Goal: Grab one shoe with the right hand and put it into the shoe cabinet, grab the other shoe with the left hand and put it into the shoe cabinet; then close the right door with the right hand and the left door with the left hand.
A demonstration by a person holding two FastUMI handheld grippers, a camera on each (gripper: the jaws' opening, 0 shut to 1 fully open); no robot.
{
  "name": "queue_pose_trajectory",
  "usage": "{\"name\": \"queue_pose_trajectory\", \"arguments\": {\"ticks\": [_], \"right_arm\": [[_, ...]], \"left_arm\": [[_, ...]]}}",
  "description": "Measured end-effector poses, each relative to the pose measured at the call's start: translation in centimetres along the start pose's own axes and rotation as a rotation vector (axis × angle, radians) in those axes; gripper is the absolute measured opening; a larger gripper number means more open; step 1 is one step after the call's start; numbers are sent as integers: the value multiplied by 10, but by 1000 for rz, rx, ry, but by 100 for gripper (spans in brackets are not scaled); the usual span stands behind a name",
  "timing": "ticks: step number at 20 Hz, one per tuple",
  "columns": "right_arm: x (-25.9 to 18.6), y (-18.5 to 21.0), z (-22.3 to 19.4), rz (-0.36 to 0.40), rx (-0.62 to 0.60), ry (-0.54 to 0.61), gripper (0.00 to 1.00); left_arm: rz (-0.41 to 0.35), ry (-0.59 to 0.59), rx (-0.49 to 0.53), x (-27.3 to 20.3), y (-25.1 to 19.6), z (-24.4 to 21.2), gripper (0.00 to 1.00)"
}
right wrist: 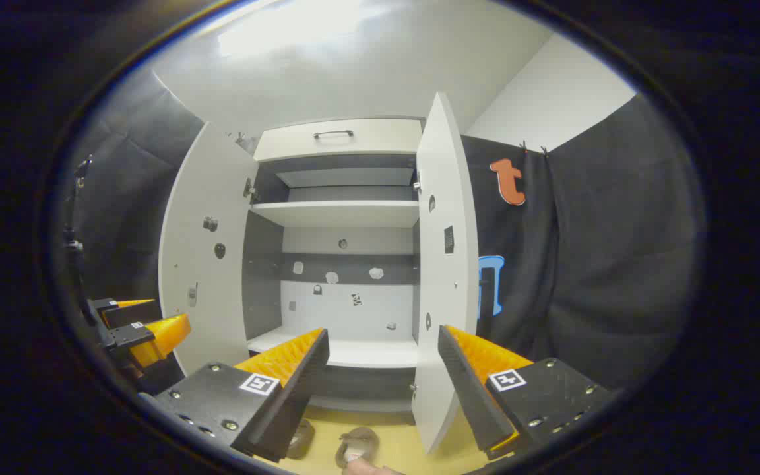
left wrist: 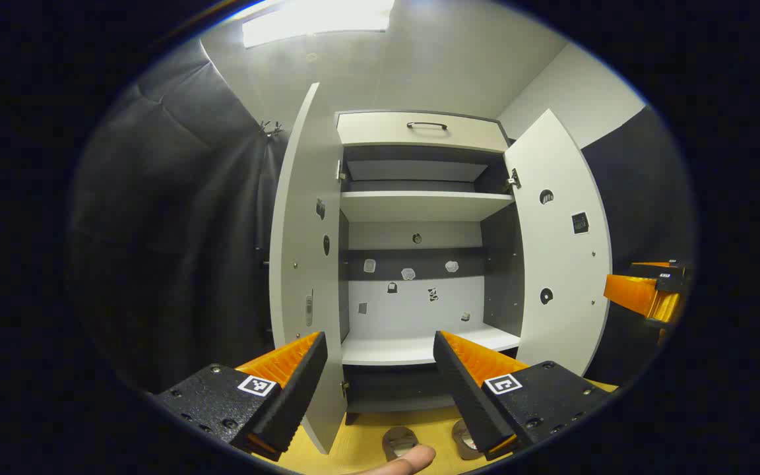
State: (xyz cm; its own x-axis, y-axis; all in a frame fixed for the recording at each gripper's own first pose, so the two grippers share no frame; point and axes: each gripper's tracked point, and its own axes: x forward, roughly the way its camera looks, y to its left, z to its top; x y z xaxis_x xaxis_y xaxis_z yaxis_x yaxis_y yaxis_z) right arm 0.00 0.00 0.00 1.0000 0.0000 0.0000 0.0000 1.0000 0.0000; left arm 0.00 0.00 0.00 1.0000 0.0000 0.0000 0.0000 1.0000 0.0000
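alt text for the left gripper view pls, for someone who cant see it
An open shoe cabinet stands ahead with both doors swung wide and its white shelves bare. The open left gripper frames the lower shelf, and two shoes lie on the yellow floor just below. The right gripper shows at the right edge.
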Motion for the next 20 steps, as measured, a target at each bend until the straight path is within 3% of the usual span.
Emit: {"name": "queue_pose_trajectory", "arguments": {"ticks": [9,14,20], "right_arm": [[25,36,-42,32,-56,63,99],[34,45,-60,45,-80,39,99],[45,66,-139,67,-101,122,100]], "left_arm": [[36,-9,14,6,26,-8,99],[21,8,0,8,26,-22,99],[37,18,43,14,31,-45,99]]}}
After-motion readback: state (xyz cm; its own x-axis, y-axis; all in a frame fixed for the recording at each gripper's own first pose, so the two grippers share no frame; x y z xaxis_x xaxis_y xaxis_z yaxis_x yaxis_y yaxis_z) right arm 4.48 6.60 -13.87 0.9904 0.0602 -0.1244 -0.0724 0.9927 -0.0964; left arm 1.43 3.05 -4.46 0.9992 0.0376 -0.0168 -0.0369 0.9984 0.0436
